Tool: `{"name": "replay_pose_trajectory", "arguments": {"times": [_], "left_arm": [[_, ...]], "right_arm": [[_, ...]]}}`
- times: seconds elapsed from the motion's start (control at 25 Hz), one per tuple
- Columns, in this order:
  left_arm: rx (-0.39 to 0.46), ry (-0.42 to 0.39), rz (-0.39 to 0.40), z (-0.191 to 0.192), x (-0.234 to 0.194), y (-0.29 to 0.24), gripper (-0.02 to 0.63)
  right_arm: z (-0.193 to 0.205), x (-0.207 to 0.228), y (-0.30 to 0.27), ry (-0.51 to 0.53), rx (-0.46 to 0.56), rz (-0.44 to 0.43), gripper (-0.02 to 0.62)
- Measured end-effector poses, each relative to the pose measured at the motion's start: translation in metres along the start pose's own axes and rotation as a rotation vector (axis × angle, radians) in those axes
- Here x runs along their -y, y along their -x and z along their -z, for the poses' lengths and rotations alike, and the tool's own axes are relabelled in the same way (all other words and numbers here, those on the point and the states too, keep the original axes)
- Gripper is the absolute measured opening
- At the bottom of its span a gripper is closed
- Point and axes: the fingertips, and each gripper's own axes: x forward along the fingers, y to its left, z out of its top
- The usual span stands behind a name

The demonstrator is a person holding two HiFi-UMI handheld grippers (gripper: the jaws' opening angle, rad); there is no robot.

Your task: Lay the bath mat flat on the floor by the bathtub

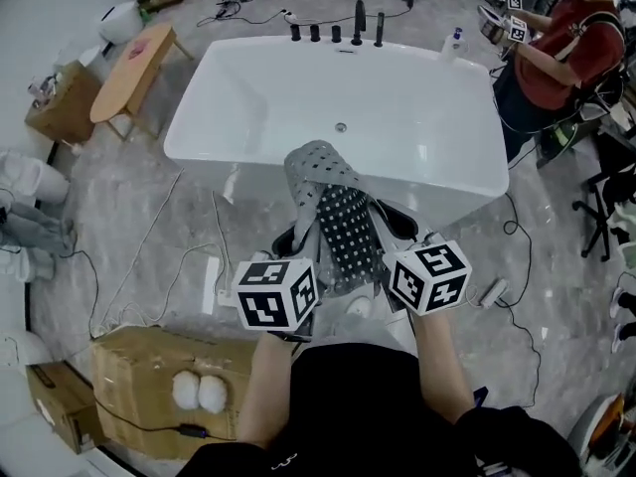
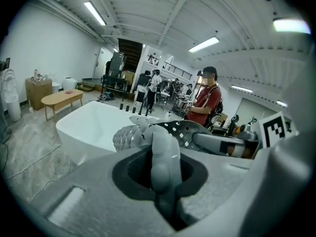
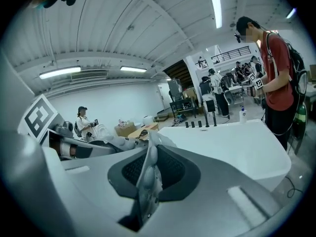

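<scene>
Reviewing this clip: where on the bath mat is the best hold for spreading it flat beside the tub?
Along its near edge, one end per gripper, approached from the person's side. The bath mat is thin and limp, its far end drooping toward the bathtub; the left gripper and right gripper both pinch that edge.

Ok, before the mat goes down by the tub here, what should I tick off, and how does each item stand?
1. Left gripper grip on the bath mat: ok, jaws closed on a fold.
2. Right gripper grip: ok, jaws closed on the mat's edge.
3. Mat spread open: not ok, it is bunched between the grippers.
4. Landing spot on the floor by the bathtub: cannot tell, the mat and grippers hide it; cables and a power strip lie just to its left.
5. Bystander clear: ok, standing at the tub's far right corner.
</scene>
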Motion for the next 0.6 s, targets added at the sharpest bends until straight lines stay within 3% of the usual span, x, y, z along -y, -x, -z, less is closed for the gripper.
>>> {"name": "replay_pose_trajectory", "arguments": {"times": [0.6], "left_arm": [[-0.094, -0.066, 0.123, -0.014, 0.049, -0.058, 0.036]], "right_arm": [[0.011, 0.074, 0.014, -0.19, 0.044, 0.077, 0.023]]}}
